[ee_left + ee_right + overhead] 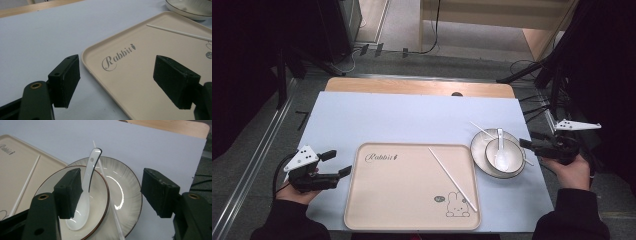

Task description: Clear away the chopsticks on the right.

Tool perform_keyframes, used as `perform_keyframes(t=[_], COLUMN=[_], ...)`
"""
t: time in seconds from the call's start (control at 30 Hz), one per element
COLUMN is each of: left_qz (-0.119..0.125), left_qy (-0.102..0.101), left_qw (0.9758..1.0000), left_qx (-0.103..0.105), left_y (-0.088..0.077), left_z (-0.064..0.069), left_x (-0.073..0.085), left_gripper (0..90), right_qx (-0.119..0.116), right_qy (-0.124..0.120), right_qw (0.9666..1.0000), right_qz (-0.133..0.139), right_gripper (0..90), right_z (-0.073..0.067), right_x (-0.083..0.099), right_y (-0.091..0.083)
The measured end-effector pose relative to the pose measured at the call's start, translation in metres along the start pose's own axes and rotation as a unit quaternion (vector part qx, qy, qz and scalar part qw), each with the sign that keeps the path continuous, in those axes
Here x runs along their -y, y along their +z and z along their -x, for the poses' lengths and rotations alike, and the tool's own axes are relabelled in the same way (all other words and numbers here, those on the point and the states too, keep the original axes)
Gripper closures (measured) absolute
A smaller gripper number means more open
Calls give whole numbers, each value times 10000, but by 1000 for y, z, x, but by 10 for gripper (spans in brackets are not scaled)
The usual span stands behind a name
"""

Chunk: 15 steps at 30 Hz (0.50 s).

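**Tongs open on either side of the tray, dishes waiting**

Nearest the person, the left tongs (341,163) hover just off the tray's (362,200) left edge, jaws wide apart and holding nothing — the left gripper view looks past them at the tray's "Rabbit" lettering. One white chopstick (452,178) lies slanted on the tray's right half. The right tongs (526,144) sit just right of the tray, also spread and empty, pointing at the stacked dishes beside the tray's right edge: a bowl (55,192) resting on a plate (127,195), with a white spoon (83,202) lying in the bowl and a second chopstick (115,217) laid across the plate. Farther off, the table (402,115) runs bare beyond the tray.

The risk, as I judge it, is the stack — gripping the bowl's rim could tip out the loose spoon, roll the chopstick off, or let the glossy rim slip from the pads.
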<state>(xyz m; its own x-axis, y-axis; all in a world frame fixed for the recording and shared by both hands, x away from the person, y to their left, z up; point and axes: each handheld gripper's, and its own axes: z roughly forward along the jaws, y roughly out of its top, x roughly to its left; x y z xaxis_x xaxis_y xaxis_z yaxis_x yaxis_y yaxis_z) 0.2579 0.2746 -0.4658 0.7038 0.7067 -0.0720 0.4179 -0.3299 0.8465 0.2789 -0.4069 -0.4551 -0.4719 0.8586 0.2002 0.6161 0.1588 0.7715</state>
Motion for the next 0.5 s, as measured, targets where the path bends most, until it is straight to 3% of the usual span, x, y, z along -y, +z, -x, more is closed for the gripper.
perform_keyframes(t=[0.23, 0.4, 0.5], left_qz=[-8, -32, -29], left_qy=[3, 39, 28], left_qw=[10000, 10000, 10000], left_qx=[-11, -1, -7], left_y=[0, 0, 0], left_z=[0, 1, 1], left_x=[0, 0, 0], left_gripper=[218, 219, 219], right_qx=[128, 17, 88], right_qy=[36, 52, 72], right_qw=[9998, 9996, 9993], right_qz=[-163, -284, -351], right_gripper=[422, 444, 498], right_z=[9, 16, 19], right_x=[17, 25, 29], right_y=[2, 7, 8])
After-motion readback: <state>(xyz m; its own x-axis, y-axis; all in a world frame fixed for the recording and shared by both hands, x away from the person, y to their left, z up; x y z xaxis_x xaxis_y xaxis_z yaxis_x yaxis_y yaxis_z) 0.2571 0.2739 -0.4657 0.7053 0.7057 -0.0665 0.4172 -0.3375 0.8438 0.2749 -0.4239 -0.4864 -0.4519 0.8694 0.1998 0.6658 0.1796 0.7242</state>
